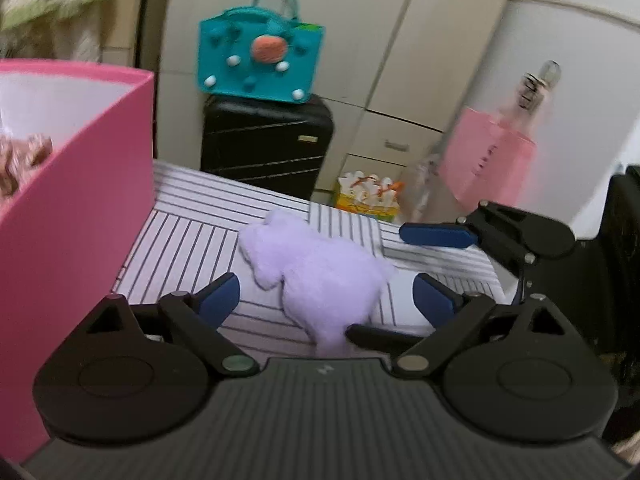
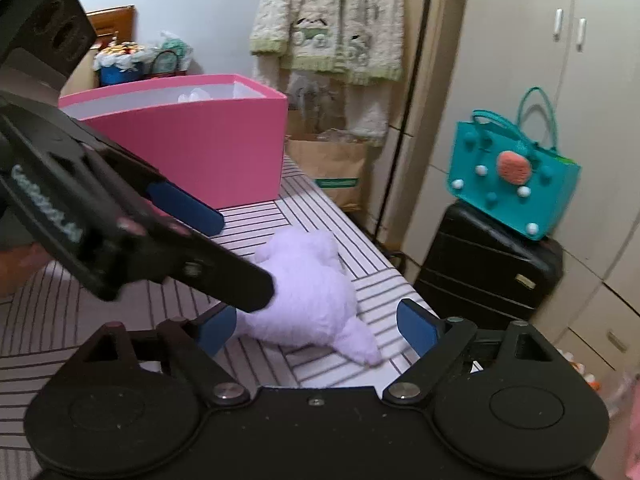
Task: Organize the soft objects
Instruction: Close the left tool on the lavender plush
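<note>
plush toy (image 1: 316, 276): lilac | box (image 2: 216, 148): pink | table cover (image 1: 192, 236): white, dark stripes

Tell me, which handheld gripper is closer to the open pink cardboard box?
Left. The left gripper hangs just beside the pink box; the right gripper is farther off, with the left one between them.

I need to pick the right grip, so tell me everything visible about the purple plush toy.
The purple plush toy is pale lilac, fluffy, with stubby limbs and no visible face. It lies flat on the striped surface, right of the pink box, between the open left gripper and right gripper; neither grips it.
</note>
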A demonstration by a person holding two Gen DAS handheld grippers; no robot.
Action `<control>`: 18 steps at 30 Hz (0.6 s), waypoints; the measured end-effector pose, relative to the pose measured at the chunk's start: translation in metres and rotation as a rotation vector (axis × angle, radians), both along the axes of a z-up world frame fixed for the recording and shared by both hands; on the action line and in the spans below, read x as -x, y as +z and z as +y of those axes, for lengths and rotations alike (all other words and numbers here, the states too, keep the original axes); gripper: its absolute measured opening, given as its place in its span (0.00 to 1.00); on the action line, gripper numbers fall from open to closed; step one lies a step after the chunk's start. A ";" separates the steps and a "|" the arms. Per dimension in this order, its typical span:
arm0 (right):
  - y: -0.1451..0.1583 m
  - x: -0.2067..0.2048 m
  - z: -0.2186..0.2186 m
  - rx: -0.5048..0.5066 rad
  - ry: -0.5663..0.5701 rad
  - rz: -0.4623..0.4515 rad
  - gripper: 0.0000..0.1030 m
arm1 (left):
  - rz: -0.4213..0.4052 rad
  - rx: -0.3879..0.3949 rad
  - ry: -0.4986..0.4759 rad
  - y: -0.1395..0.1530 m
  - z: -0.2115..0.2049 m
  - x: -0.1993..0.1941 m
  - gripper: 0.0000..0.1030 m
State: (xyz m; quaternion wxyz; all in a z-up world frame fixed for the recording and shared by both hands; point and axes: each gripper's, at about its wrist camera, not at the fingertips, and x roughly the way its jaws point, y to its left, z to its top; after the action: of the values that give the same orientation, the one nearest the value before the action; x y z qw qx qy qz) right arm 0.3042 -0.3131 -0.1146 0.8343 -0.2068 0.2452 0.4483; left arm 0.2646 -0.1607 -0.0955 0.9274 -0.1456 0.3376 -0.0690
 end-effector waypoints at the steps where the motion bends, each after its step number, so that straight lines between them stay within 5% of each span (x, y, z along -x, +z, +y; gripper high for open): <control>1: -0.002 -0.005 0.001 -0.006 0.009 0.013 0.88 | 0.006 0.005 0.014 -0.002 0.000 -0.004 0.89; 7: -0.009 -0.019 0.006 -0.072 0.018 0.106 0.89 | 0.034 0.023 0.032 -0.018 0.005 -0.015 0.73; 12: -0.013 -0.007 0.007 -0.078 -0.007 0.099 0.73 | 0.031 0.069 0.005 -0.027 0.007 -0.017 0.64; 15: -0.014 0.002 0.007 -0.081 -0.063 0.092 0.72 | 0.023 0.057 -0.043 -0.029 0.001 -0.017 0.53; 18: -0.020 0.017 0.006 -0.084 -0.123 0.072 0.72 | 0.015 0.035 -0.070 -0.030 -0.005 -0.013 0.51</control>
State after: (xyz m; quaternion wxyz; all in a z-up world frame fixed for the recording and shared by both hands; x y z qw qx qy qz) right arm 0.2876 -0.3076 -0.1344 0.8590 -0.1400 0.2681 0.4130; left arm 0.2780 -0.1652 -0.1251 0.9192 -0.1506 0.3481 -0.1062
